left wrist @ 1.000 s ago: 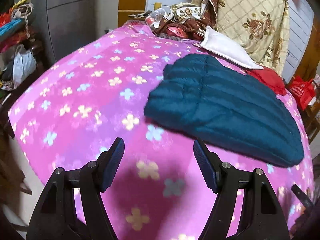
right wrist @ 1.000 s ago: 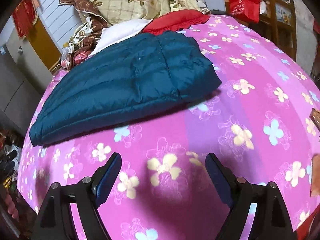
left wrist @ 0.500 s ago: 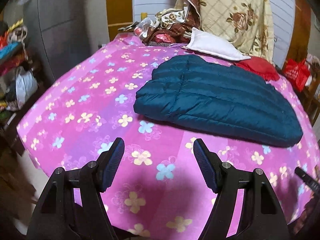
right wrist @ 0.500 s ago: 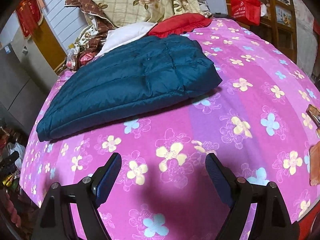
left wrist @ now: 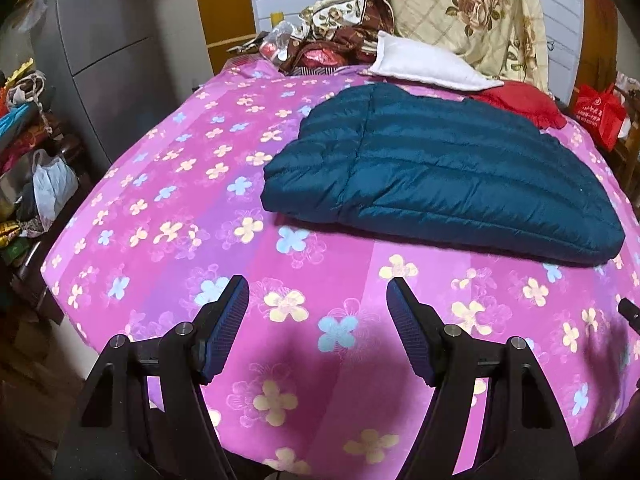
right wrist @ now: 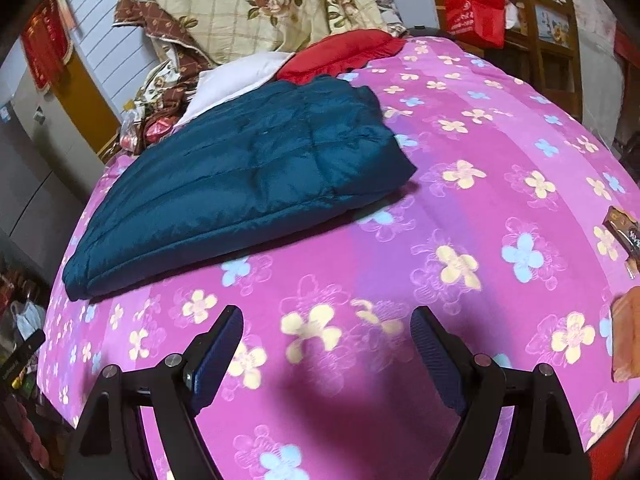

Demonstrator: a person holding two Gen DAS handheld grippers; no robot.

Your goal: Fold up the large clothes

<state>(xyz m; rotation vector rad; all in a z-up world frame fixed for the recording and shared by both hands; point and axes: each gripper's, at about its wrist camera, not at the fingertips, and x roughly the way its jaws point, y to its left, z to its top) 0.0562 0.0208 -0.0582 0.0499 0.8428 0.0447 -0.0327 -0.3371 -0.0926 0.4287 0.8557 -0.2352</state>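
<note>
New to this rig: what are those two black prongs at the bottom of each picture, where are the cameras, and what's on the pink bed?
The prongs are the two fingers of a hand-held claw; a person carries one in each hand, each with a fisheye camera looking along its fingers. One picture is from the left claw, the other from the right claw. Both are open and hold nothing. On the flowered pink bedspread lies a folded teal quilted jacket, with a white pillow and a red cloth behind it.

Quilted jacket point(left wrist: 440, 172) of faintly glossy teal cloth on a matt, soft floral bedspread point(left wrist: 180, 208) — ribbed blue jaws.
</note>
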